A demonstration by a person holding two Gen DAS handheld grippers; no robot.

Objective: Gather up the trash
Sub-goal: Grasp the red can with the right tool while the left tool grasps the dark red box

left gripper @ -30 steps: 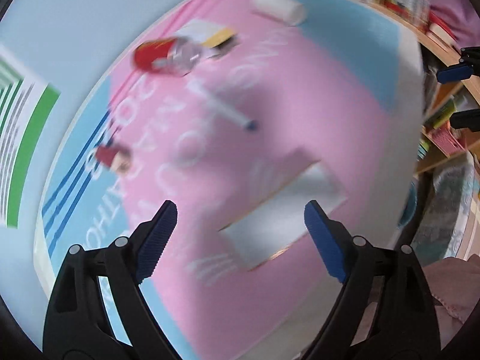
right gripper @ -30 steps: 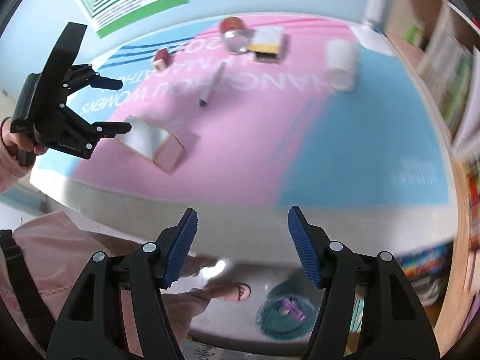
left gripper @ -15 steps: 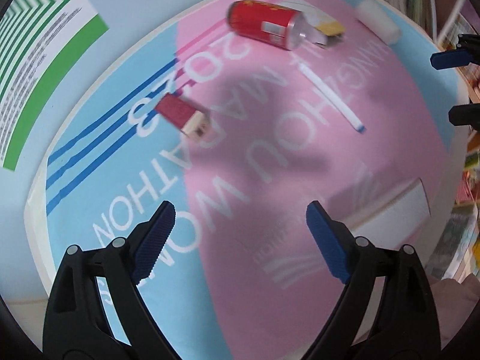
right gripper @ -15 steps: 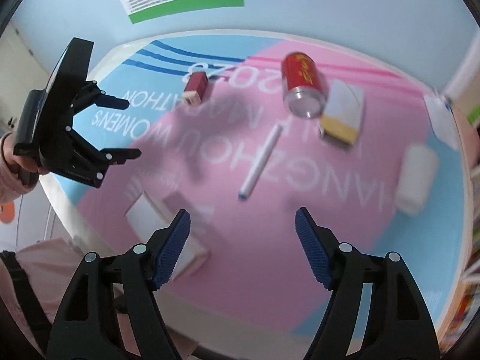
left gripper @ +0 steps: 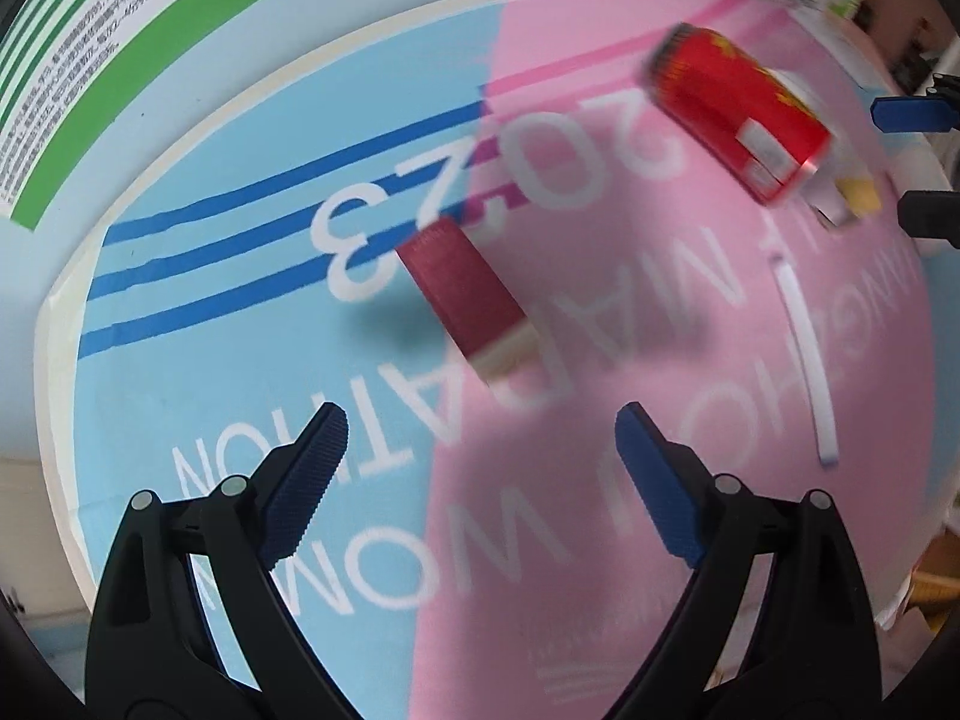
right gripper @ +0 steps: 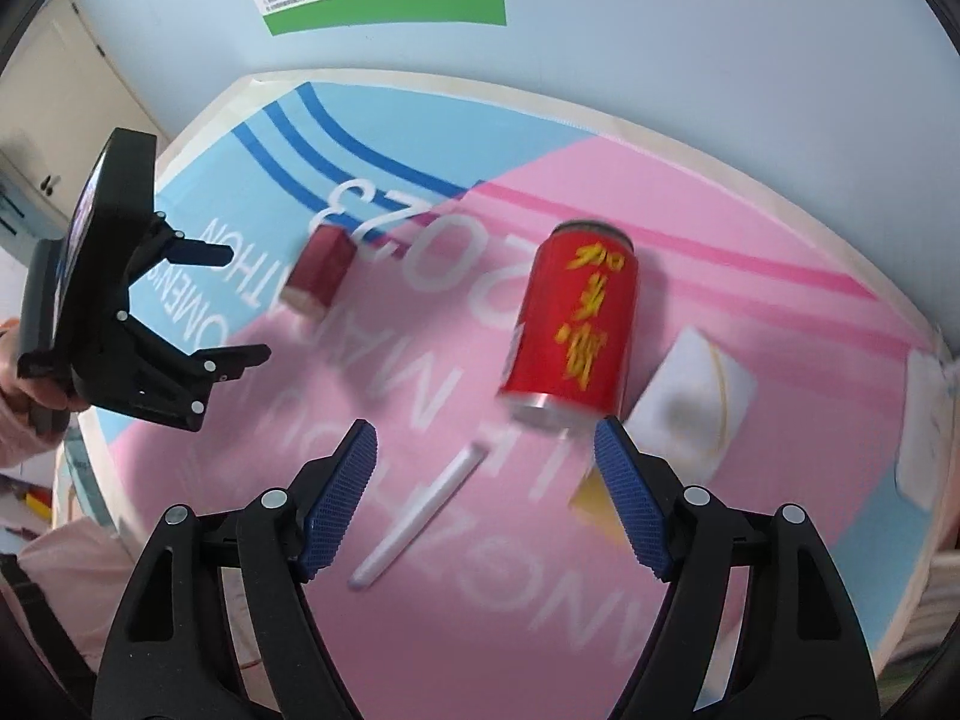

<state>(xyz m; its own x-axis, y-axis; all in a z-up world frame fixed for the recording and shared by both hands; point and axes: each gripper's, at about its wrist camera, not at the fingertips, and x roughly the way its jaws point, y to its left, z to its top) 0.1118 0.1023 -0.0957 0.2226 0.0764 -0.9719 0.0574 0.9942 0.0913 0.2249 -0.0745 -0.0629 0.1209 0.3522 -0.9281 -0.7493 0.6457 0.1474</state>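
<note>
Above the pink and blue table mat, my two grippers hang empty.
My right gripper, jaws opening, faces the toppled red can; my left gripper gapes wide near the maroon box, left of that can.

Red can on pink-and-blue cloth

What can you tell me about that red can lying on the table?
The red can looks like a metal drink can, bright red with yellow characters down its side, a pale label patch and bare silvery ends. It lies on its side on the pink part of the printed table cover, close beside a white and yellow box, with a white pen near one end. No fingers touch it; it looks undented, though blur hides fine detail.
</note>
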